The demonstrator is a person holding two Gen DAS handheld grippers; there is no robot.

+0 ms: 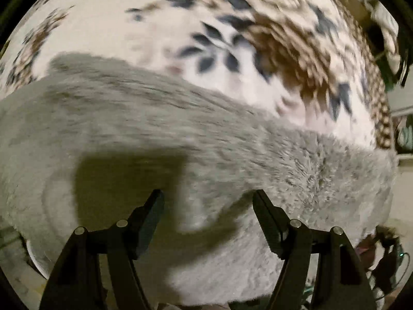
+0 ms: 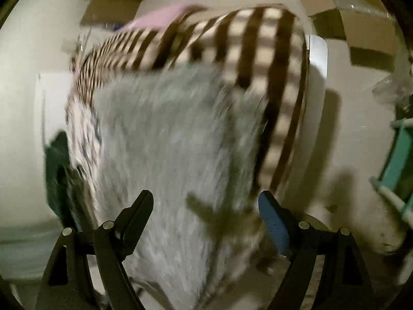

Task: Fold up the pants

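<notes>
Two fisheye views, each looking forward along a pair of black gripper fingers, both softened by motion blur. In the left wrist view, the left gripper (image 1: 207,199) sits at the bottom centre of the frame with its jaws spread wide apart and nothing between them. Directly beyond the fingers lie the pants (image 1: 160,134), a pale grey, fluffy, fleece-like garment that fills the lower two thirds of the frame as a broad band running from the left edge to the right. The gripper's dark shadow falls on the fleece just above the left finger. Behind the pants, across the upper part of the frame, is a cream blanket (image 1: 232,38) printed with dark blue leaves and brown patches. In the right wrist view, the right gripper (image 2: 205,199) is also at the bottom centre, jaws wide apart and gripping nothing; its right finger carries a blue pad (image 2: 275,224). The grey pants (image 2: 175,139) fill the middle of the frame. Past them, at upper centre, is the blanket's brown-and-cream striped border (image 2: 247,41), with what may be a pink cloth (image 2: 162,18) at its top left, too blurred to be sure. A teal object (image 2: 397,155) sits at the right edge.
</notes>
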